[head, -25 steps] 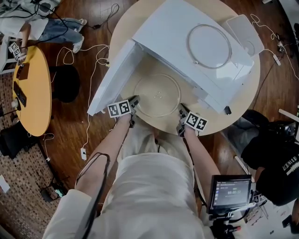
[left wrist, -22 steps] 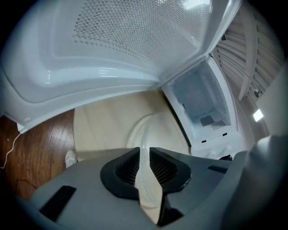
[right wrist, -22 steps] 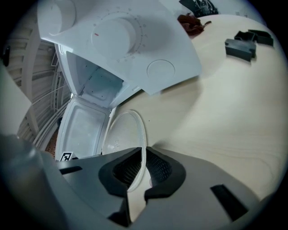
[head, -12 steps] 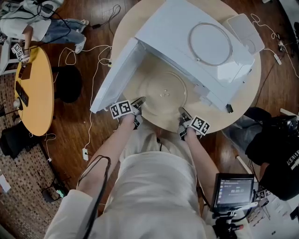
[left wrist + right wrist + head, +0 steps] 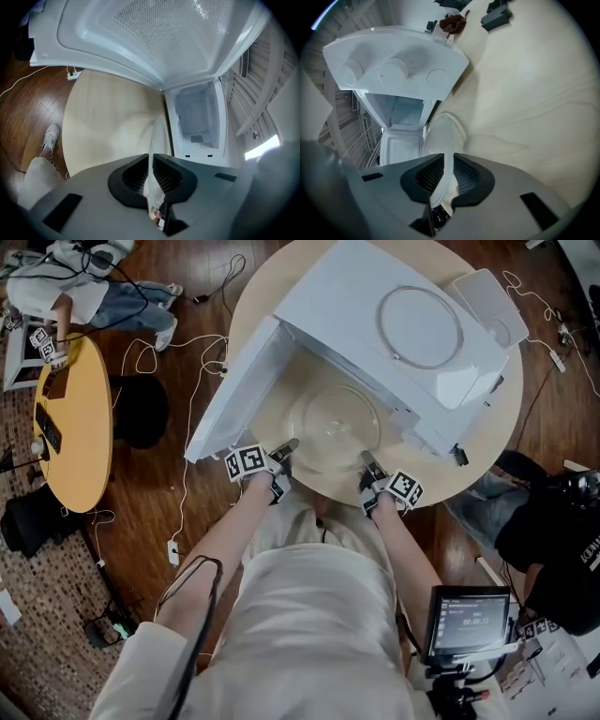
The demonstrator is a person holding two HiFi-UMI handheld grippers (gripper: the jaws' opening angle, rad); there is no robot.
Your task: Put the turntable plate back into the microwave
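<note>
Head view shows my left gripper (image 5: 285, 447) at seven o'clock and right gripper (image 5: 367, 462) at five o'clock pinching the turntable plate (image 5: 335, 426) by its rim, the right's jaws just widened, balancing it level before the microwave (image 5: 328, 306) cavity.

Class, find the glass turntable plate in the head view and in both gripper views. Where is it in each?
Head view: turntable plate, centre, before the microwave.
Left gripper view: plate edge-on, lower centre.
Right gripper view: plate tilted, lower centre.
Shared landmark: the white microwave.
</note>
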